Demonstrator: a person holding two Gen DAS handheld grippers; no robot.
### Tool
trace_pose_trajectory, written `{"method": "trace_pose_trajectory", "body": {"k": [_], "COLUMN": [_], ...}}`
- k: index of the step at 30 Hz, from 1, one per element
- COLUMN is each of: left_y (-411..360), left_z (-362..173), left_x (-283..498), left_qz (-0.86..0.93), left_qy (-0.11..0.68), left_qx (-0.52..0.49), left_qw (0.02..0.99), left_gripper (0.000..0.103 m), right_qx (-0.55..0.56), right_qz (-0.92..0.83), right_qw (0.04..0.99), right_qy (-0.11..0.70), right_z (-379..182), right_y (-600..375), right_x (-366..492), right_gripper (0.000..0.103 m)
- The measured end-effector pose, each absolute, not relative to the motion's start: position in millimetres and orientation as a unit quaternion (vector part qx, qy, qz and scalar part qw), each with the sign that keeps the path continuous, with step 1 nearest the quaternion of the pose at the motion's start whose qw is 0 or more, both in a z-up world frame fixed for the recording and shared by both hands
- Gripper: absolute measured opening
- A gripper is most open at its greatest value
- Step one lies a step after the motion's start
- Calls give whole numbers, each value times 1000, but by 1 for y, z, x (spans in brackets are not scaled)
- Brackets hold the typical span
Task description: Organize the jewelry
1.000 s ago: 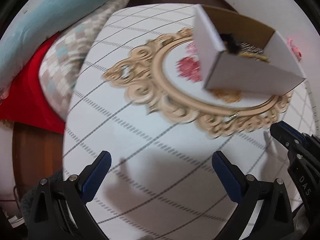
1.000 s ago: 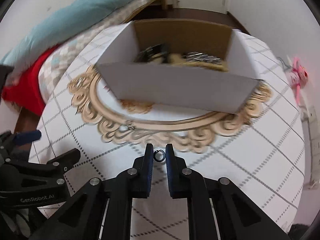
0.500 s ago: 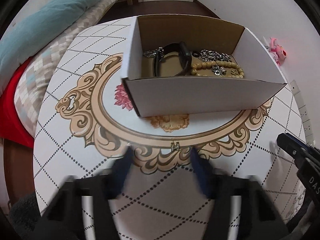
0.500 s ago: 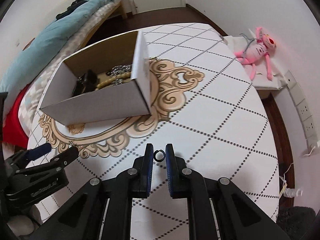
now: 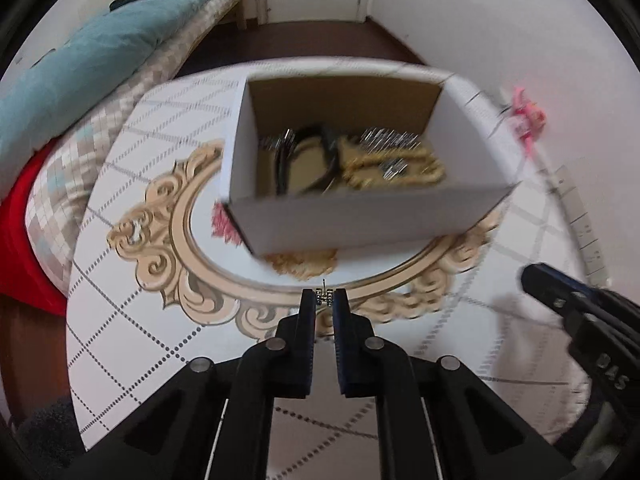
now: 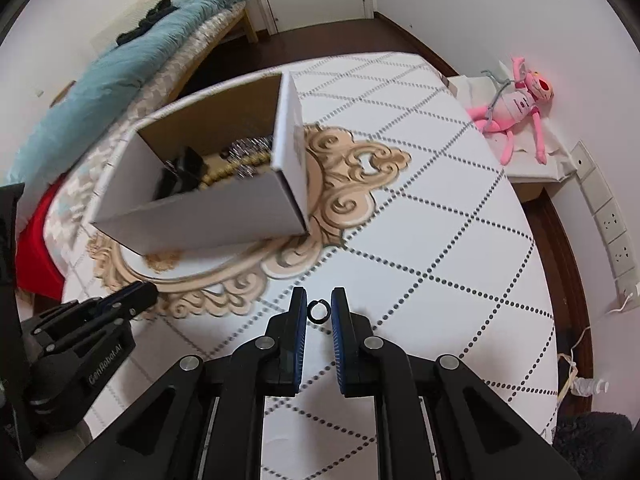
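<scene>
Left gripper [image 5: 324, 298] went from wide apart and empty over bare tablecloth a second ago, through a blurred closing pass half a second ago with the small metal earring [image 5: 324, 295] lying on the gold scroll border in front of the box, to clenched on that earring now. The earring sat pinched right at the fingertips, its post sticking up just above them, so only a tip-grip and probably marginal. The left view had motion blur on the cardboard box [image 5: 360, 216], so I judged the tool was in motion, likely heading for the box. Right gripper [image 6: 319, 312] hadn't changed its grip across the three samples: jaws nearly closed on a small dark ring [image 6: 319, 311], held between the tips with thin gaps visible either side of it, so I couldn't confirm how firm the contact was. It had swung from facing the box head-on to sitting right of the box, over the tablecloth [image 6: 440, 220], with the box now up-left of it. The box was open-topped on the tablecloth medallion and held a black band [image 5: 320, 160], beaded bracelet [image 5: 400, 168] and silver chain pieces. My read: both loose pieces are in hand, and what remains is dropping each over the near wall of the box. Risk is the earring slipping from that shallow pinch.
</scene>
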State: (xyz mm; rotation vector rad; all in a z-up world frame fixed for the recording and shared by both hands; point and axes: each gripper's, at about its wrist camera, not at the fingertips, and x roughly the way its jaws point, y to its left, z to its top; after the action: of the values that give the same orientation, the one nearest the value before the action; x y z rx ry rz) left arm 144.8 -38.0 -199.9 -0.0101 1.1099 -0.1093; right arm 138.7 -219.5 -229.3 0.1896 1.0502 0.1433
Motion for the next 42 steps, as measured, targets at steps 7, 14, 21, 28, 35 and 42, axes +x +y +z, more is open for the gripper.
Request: {"method": "trace_pose_trajectory", "body": {"k": [7, 14, 21, 28, 35, 42], "left_y": [-30, -24, -12, 2, 5, 5], "left_z": [-144, -146, -136, -146, -162, -166], "left_x": [187, 241, 251, 236, 218, 211], "left_qz": [-94, -76, -32, -1, 22, 31], "left_qy": [517, 549, 540, 545, 552, 552], "left_qx": [-46, -37, -32, -21, -16, -9], "left_qw": [850, 831, 841, 838, 833, 833], "left_gripper": [6, 9, 81, 99, 103, 103], "right_qx": [120, 93, 64, 60, 8, -14], "right_qz": [129, 149, 136, 104, 76, 54], "right_qw": [866, 844, 829, 845, 840, 837], "right_qy": [469, 507, 538, 522, 538, 544], "right_z": [-175, -176, -183, -173, -183, -190], "right_y": [-208, -185, -182, -201, -197, -194], "right_x": [168, 235, 258, 247, 236, 229], "right_gripper": [13, 13, 35, 41, 100, 103]}}
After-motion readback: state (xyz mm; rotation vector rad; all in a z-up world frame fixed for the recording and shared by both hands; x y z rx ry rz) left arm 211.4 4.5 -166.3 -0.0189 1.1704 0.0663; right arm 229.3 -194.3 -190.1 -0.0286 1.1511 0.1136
